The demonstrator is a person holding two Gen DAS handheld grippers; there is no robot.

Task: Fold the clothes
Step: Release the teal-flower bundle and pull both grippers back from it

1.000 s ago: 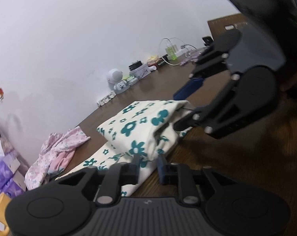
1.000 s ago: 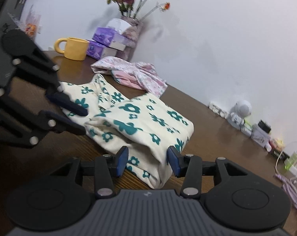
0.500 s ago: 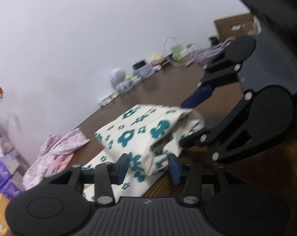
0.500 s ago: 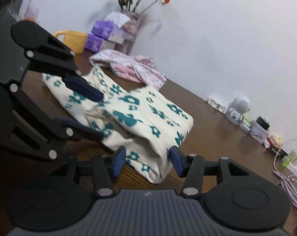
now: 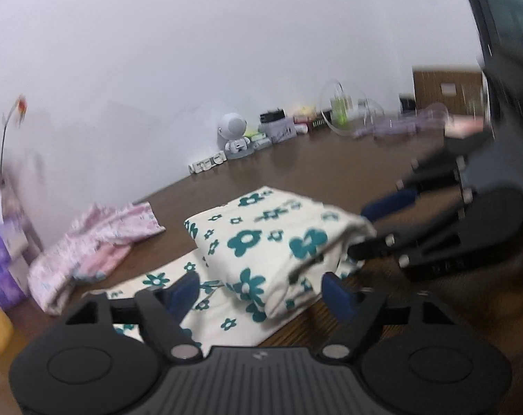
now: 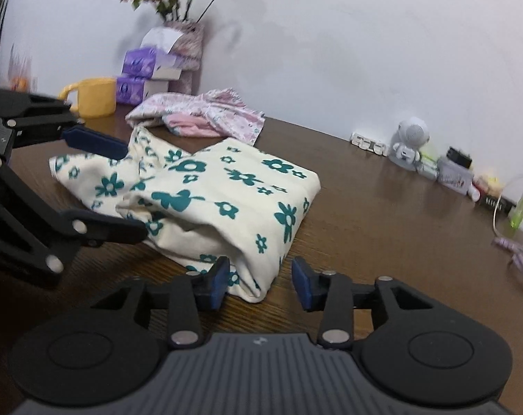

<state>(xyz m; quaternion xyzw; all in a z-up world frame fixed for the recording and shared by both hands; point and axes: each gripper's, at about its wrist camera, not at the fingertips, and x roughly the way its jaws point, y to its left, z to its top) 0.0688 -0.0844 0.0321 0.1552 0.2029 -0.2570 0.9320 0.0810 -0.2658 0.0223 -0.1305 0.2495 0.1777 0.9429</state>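
On the dark wooden table (image 6: 382, 207), starting at the far left, a yellow mug (image 6: 93, 97), purple tissue boxes (image 6: 147, 69) and a vase of flowers (image 6: 189, 45) stand by the wall, and a crumpled pink garment (image 6: 206, 117) lies just in front of them, apart from the work. Next comes the left gripper (image 5: 261, 290), whose jaws are opening and already stand wide; the near end of the cream floral garment (image 5: 261, 238) sits between its blue pads (image 5: 183, 288), but they no longer press on it. That garment lies mid-table, folded into a thick bundle with a loose tail of cloth spread out beneath it toward the left. Since the top layer bulges and its open edge gapes, I judge it may spring back or slide off the lower layer once fully released. Further right, the right gripper (image 6: 261, 280) has its jaws about half open and closing a little; the bundle's near corner lies between them, touching the left pad only, so nothing is pinched. If it closes and pulls there, it could drag the whole bundle and undo the fold. At the far right a small white robot figure (image 6: 410, 138) and a tangle of cables (image 6: 517, 242) sit well apart, though a wide sweep could snag them
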